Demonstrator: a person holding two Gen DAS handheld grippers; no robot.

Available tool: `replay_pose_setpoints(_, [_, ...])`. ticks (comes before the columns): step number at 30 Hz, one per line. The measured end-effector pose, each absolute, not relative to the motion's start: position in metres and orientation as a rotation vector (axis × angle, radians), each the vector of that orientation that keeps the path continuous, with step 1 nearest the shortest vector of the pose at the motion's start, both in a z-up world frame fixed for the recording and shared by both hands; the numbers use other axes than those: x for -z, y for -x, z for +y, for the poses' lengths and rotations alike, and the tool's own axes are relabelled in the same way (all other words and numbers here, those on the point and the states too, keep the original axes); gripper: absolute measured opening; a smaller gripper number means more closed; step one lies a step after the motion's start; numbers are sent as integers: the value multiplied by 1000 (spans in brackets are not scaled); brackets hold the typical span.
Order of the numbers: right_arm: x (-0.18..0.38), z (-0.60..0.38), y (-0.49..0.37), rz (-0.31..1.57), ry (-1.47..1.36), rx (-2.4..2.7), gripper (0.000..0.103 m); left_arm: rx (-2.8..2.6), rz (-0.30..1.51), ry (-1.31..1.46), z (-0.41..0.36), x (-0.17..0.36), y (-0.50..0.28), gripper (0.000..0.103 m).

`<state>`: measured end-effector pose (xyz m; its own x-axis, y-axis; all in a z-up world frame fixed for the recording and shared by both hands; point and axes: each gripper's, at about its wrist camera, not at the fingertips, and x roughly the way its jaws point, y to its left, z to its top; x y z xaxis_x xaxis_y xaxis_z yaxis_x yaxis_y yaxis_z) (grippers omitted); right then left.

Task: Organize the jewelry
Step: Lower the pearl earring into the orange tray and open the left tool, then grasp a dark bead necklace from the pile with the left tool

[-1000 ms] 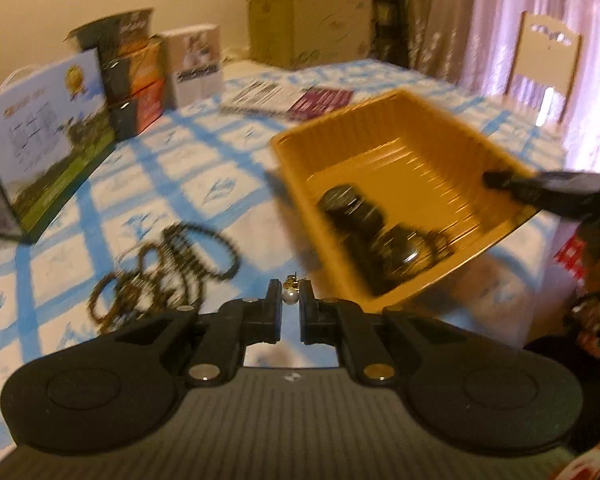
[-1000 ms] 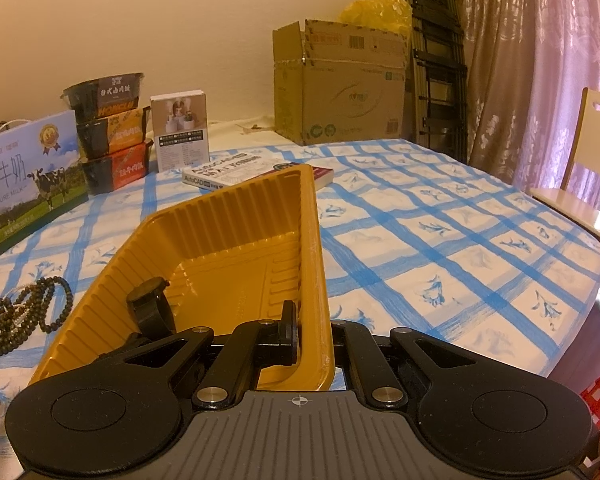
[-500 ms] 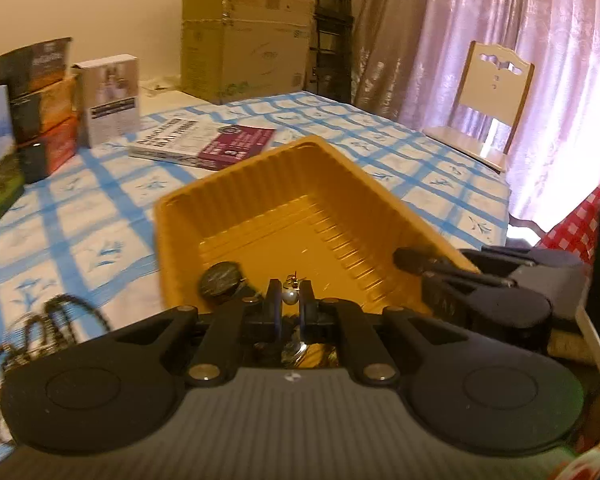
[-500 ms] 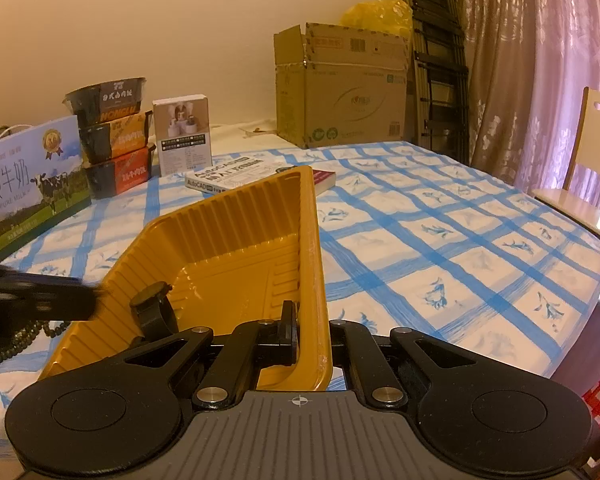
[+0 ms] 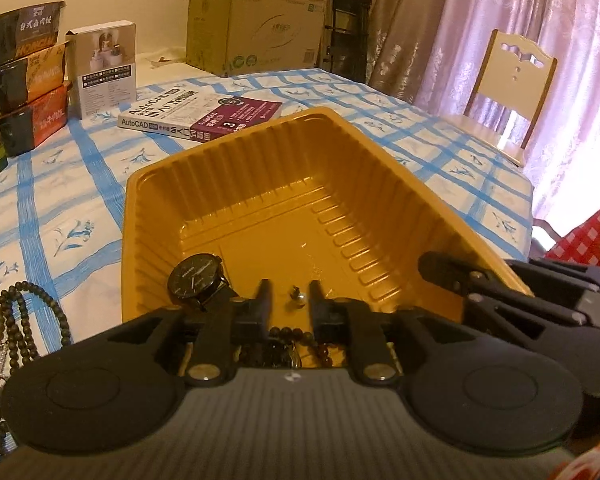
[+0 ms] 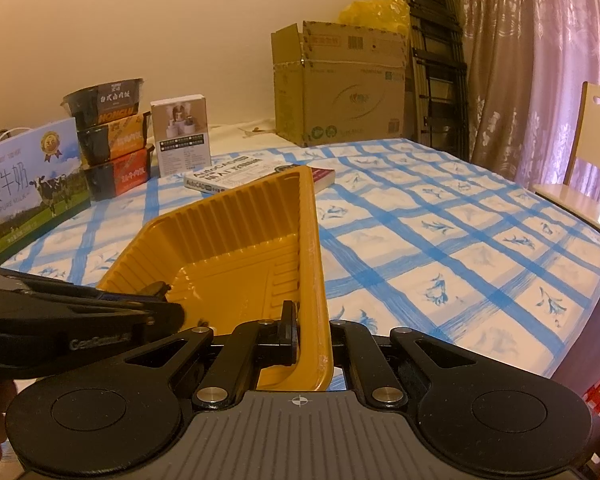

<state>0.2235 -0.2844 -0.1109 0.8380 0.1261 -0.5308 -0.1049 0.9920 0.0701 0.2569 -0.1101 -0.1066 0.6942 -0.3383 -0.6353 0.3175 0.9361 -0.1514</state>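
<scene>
A ribbed yellow tray (image 5: 236, 168) sits on the blue-checked tablecloth. My left gripper (image 5: 288, 300) is open over the tray's near end. A small pearl earring (image 5: 297, 295) is between its fingertips, free of both. A black watch (image 5: 196, 276) and bead bracelets (image 5: 288, 336) lie in the tray. My right gripper (image 6: 312, 320) is shut on the tray's right wall (image 6: 310, 240). It also shows in the left wrist view (image 5: 452, 276). Dark bead necklaces (image 5: 4, 344) lie on the cloth to the left.
An AutoCAD book (image 5: 196, 114) lies behind the tray. Stacked food boxes (image 5: 28, 80), a white box (image 5: 102, 66) and a milk carton (image 6: 32, 184) stand at the back left. A cardboard box (image 6: 340, 84) stands at the back. A chair (image 5: 508, 84) is at the right table edge.
My left gripper swung right from the necklaces to over the tray, then opened and let go of the pearl earring. The right gripper stayed clamped on the tray wall.
</scene>
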Motion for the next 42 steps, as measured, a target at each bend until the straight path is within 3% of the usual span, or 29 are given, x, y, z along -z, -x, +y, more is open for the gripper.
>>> replay_pose_setpoints(14, [112,-285,-224,567,-41,-120,4,247,627,101,-40,73,-209,28])
replay_pose_setpoints(26, [115,-289,-226,581,-34,-118,4,-54,778,49,61,110,-167,29])
replay_pose_setpoints(42, [114,-287,-226,587,-27,-116,4,-55,841,21,62,140,-191,35])
